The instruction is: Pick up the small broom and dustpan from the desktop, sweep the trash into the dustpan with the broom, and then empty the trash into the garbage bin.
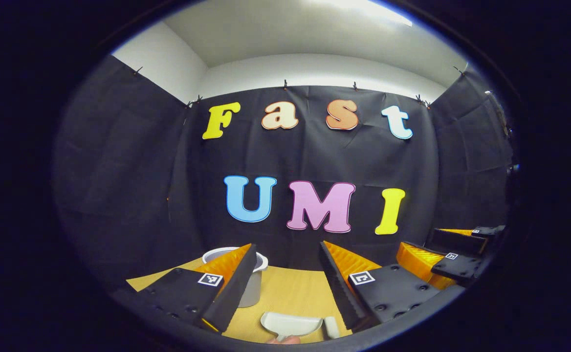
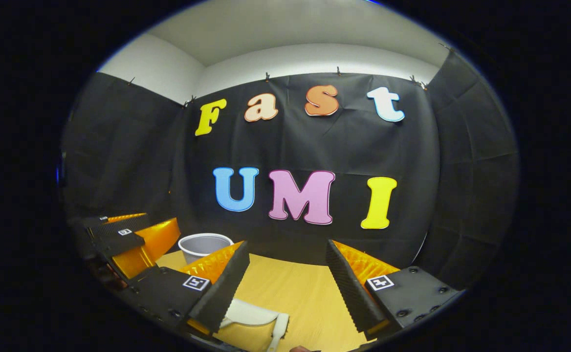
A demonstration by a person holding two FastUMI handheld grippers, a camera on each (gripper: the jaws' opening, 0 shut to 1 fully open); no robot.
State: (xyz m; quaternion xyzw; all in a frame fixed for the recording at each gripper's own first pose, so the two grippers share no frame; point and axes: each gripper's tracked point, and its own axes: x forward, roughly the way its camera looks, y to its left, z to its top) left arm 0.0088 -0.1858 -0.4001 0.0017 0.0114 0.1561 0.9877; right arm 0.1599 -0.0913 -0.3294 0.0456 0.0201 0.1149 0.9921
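A white dustpan (image 1: 290, 324) lies on the wooden desktop (image 1: 290, 291) just below and between my left gripper's fingers, and a small white broom (image 1: 331, 326) rests beside it on the right. My left gripper (image 1: 288, 254) is open above them, holding nothing. In the right gripper view, the dustpan (image 2: 249, 313) sits low by the left finger, partly hidden by it, with the broom (image 2: 279, 332) next to it. My right gripper (image 2: 286, 252) is open and holds nothing. The pale grey garbage bin (image 1: 255, 288) (image 2: 204, 247) stands at the back left of the desk.
The right gripper (image 1: 444, 256) shows at the right edge of the left gripper view, and the left gripper (image 2: 129, 234) at the left edge of the right gripper view. Black cloth walls close off the desk (image 2: 305, 293) behind and at both sides.
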